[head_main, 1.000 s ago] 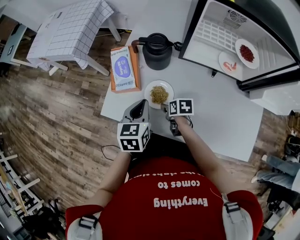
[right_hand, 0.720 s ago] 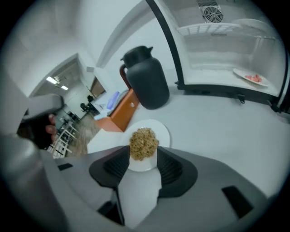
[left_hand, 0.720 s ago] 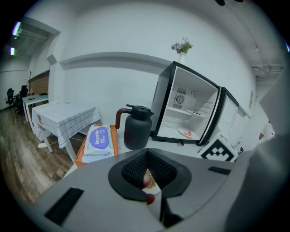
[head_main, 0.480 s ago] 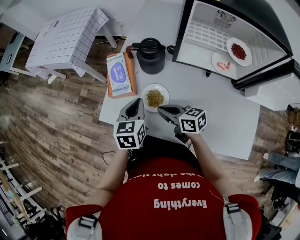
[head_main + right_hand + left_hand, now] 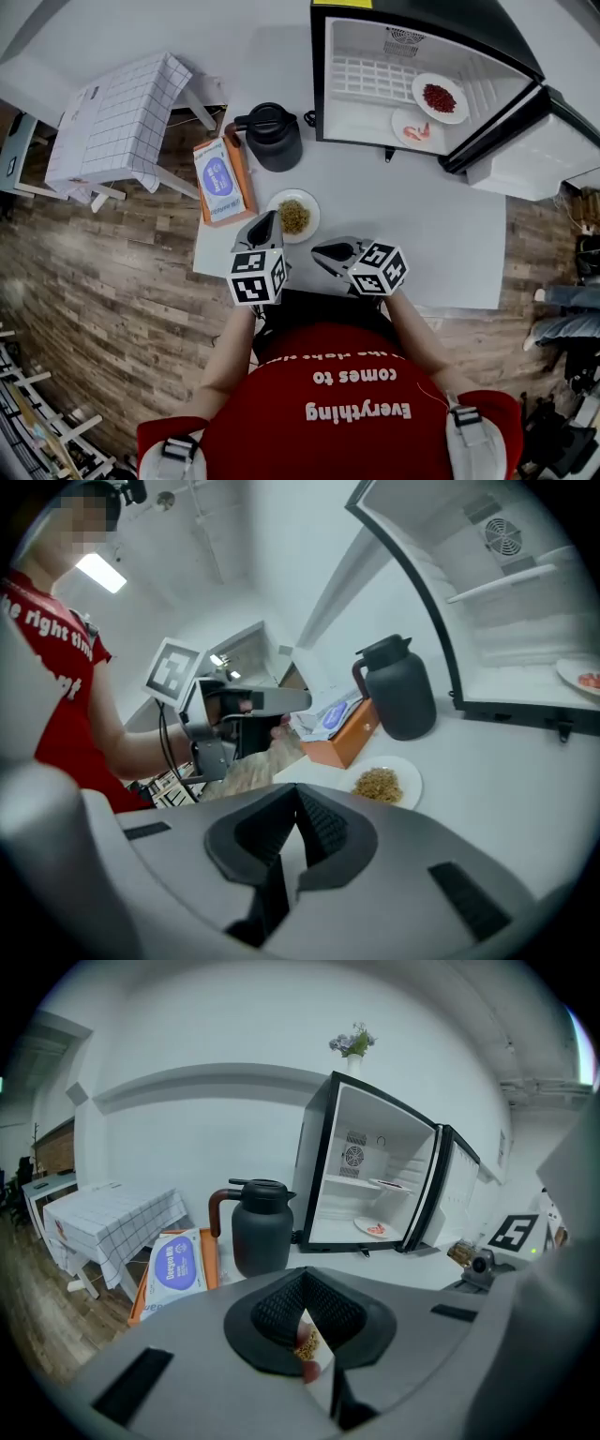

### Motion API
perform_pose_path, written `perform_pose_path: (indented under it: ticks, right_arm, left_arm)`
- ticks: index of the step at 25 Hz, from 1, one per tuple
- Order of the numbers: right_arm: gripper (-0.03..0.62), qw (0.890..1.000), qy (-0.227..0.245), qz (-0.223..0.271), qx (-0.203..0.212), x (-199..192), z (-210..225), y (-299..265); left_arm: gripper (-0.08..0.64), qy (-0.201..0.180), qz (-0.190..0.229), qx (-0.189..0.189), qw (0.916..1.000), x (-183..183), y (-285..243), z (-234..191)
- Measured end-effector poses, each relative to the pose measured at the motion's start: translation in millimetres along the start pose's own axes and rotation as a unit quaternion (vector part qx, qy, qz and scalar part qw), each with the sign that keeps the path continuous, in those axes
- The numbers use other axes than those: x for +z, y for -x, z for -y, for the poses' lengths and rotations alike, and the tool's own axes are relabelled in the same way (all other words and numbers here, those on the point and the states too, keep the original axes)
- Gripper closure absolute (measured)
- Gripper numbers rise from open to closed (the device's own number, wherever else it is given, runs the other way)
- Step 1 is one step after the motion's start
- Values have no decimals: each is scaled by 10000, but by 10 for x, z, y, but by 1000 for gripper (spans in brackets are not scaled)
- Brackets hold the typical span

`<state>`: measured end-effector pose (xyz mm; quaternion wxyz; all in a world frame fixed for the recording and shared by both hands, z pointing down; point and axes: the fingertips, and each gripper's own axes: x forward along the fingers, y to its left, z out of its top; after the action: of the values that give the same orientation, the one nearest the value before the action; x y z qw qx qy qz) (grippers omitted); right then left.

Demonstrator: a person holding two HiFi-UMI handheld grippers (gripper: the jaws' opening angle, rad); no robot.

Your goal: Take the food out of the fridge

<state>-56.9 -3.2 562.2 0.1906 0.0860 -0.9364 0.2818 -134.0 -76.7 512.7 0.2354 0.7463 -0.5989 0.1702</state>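
Note:
The fridge (image 5: 337,84) stands open on the white table (image 5: 441,234). Inside it are a plate of red food (image 5: 439,97) on the shelf and a plate of shrimp (image 5: 415,131) on the floor. A white plate of brown grains (image 5: 293,216) rests on the table near its front edge. My left gripper (image 5: 269,219) hovers just left of that plate, shut and holding nothing. My right gripper (image 5: 321,251) is raised in front of the plate and turned toward the left one, shut and empty. The grain plate (image 5: 382,782) also shows in the right gripper view, beyond the right gripper (image 5: 295,841).
A black kettle (image 5: 274,137) stands left of the fridge. An orange box with a blue wipes pack (image 5: 221,180) lies at the table's left edge. A small table with a checked cloth (image 5: 122,108) stands further left on the wooden floor.
My right gripper has left the rim of the grain plate, risen, rolled and its jaws have shut. The left gripper shifted a little. The head view has swung, and the fridge sits nearer the middle.

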Motion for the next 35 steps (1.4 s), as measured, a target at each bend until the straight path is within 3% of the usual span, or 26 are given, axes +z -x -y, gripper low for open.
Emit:
perform_pose_path:
  ticks: [5,8,11,13,19,23,25,28,32,35]
  right_arm:
    - [580,9956,-430,163,-819,59,482,428]
    - [580,9866,-983,824,-1013,193,734,815]
    - [578,9694,-1463,1733,-943,397,896,1215]
    - [578,9510,-1778,2369,-891,543,1015,1474]
    - [578,8796,-2607,3916,-701,900,1366,2119]
    - [577,8611,-2674,4148,-1224,936,1669,2397]
    - [577,8468,-2774,4321,-1388,956,1823,2544]
    - [574,8166,-3008,4626,-1693,978,2078,2784]
    - [472,7744,-3481,4996,-1721,1051,2377,2987]
    - [436,7519,-3757,5145,-1694,1137,2573,3065]
  left_arm:
    - [554,-197,-35,-122,9997,62,-93,156]
    - [554,-280,-40,-246,9993,107,-151,288]
    - [554,-377,-25,-393,9985,176,-216,421]
    - [554,-411,-11,-512,9978,230,-269,506]
    - [554,-453,73,-823,9956,388,-420,743]
    - [554,-487,51,-914,9946,431,-500,819]
    - [554,-480,16,-919,9946,431,-536,831]
    - [554,-485,-36,-943,9944,435,-589,852]
    - [554,-499,-75,-951,9942,436,-659,881]
    - [554,-525,-120,-974,9938,426,-698,930]
